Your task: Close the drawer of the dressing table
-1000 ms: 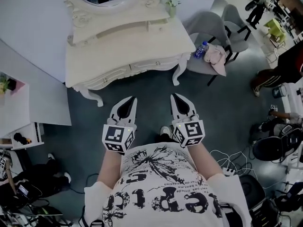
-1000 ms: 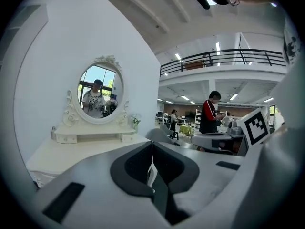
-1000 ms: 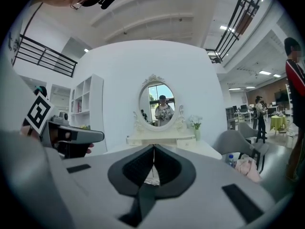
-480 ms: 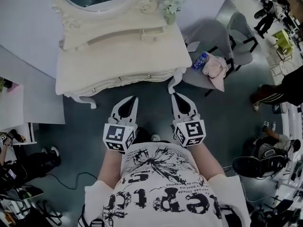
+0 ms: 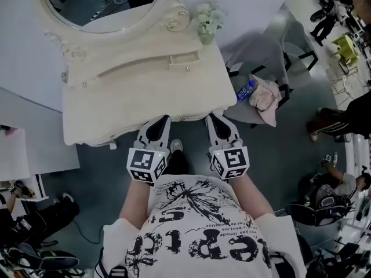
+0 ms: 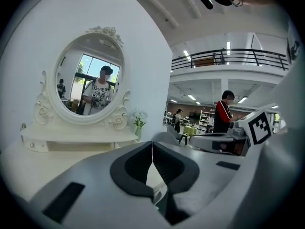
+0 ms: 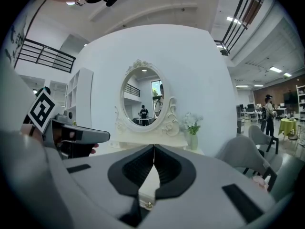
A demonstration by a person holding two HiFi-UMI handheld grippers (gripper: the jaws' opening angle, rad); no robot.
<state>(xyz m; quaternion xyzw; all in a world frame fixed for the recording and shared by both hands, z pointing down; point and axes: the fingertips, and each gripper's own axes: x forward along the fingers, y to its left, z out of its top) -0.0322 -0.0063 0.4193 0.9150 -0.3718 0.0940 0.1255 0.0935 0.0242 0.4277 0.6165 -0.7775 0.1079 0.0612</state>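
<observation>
The cream dressing table (image 5: 116, 106) with its oval mirror (image 5: 98, 4) fills the top of the head view. On its raised back shelf a small drawer (image 5: 184, 61) with a round knob sticks out a little from the shelf front. The drawers under the tabletop's front edge are hidden from above. My left gripper (image 5: 163, 120) and right gripper (image 5: 211, 118) point side by side at the table's front edge, both shut and holding nothing. In the left gripper view the left gripper (image 6: 152, 144) has its tips touching. The right gripper (image 7: 154, 148) looks the same, aimed at the mirror.
A vase of flowers (image 5: 207, 22) stands at the table's back right corner. To the right is a grey chair (image 5: 261, 45) carrying a water bottle (image 5: 244, 90) and a pink cloth (image 5: 264, 99). A white shelf unit (image 5: 17, 155) stands at the left. People are at the far right.
Both grippers have moved forward together from the open floor up to the table's front edge. The table now looks larger and nearer. Both stayed shut.
</observation>
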